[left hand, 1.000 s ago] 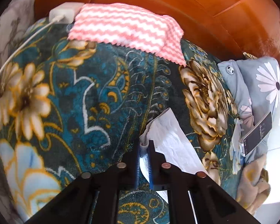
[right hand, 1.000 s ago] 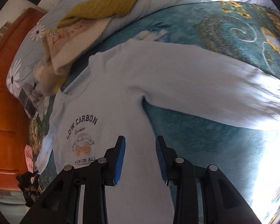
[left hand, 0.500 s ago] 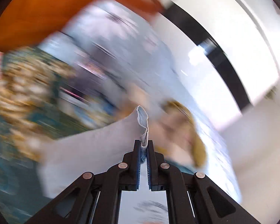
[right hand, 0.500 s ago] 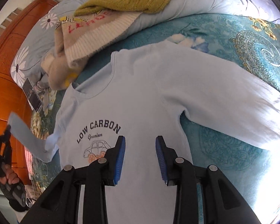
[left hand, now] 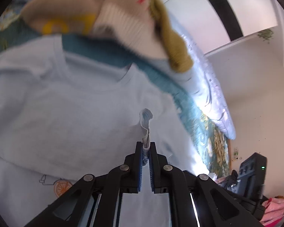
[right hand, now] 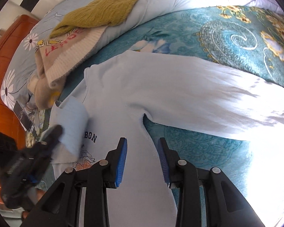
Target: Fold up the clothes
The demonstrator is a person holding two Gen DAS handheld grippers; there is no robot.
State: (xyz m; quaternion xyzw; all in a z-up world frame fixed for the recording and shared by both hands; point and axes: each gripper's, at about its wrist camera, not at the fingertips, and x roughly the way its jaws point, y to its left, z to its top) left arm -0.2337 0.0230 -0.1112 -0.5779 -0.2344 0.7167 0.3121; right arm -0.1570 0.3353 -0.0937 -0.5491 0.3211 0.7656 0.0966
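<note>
Pale blue shirt (right hand: 123, 102) spread flat on the teal bedspread (right hand: 227, 43), left gripper (left hand: 146, 147) pinching the sleeve cuff (left hand: 146, 121) over the chest, jaws starting to open, right gripper (right hand: 143, 151) parted, empty above the armpit.

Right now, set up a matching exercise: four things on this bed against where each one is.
Things:
1. left sleeve cuff
2. right sleeve
3. mustard knit sweater
4. right gripper

Places or states:
A. spread out flat across the teal floral blanket
B. jaws apart over the pale blue sweatshirt, holding nothing
C. pinched in the left gripper, whose jaws are opening
D. lying on the folded floral duvet

Pairs: 1-C, 2-A, 3-D, 4-B
</note>
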